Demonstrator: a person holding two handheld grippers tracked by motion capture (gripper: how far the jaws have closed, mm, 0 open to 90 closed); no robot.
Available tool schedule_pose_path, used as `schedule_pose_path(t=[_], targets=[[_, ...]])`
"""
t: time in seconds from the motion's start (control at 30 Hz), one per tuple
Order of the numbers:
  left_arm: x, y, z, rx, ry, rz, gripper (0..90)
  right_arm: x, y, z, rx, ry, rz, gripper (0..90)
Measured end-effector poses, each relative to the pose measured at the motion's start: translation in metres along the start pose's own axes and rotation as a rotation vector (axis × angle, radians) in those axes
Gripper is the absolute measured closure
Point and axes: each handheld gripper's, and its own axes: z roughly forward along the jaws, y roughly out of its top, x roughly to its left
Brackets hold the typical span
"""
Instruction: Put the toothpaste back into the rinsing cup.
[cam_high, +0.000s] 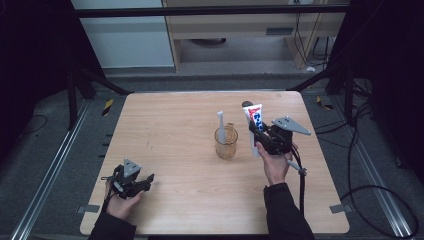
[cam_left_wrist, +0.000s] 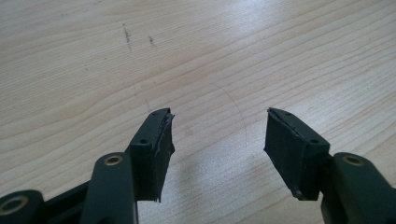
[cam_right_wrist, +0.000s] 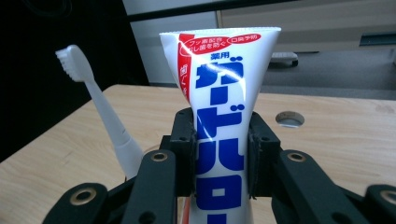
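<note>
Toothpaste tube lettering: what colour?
Blue on the white toothpaste tube, red patch at top; clearest in the right gripper view.

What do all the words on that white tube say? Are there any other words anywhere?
"薬用": small blue print on the toothpaste tube.
"ガードハロー": big blue letters running down the tube.
White writing in the red band on the tube: too small to read surely.
Nothing else carries words.

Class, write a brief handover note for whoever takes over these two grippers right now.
Right gripper: shut on the toothpaste tube, held upright beside the glass.
Left gripper: open, nothing between its jaws, low over the table at its near left.
Toothbrush: standing in the glass, head up.
Done: toothbrush in the glass, tube gripped.
Left: probably put the tube into the glass, then let go.
</note>
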Motion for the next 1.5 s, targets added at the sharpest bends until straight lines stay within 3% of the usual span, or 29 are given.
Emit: schedule_pose_path(t=[0.47,0.97,1.5], targets=[[0.001,0.000,0.000,-0.003,0.000,-0.005,41.2,0.004,0.012,0.022,-0.133,-0.018,0.029,69.2],[0.002,0.000,0.000,-0.004,0.000,-0.007,41.3,0.015,0.011,0.047,-0.181,-0.019,0.039,69.1],[0.002,0.000,0.001,-0.005,-0.001,-0.009,41.3,0.027,0.003,0.075,-0.173,0.016,0.054,69.0]])
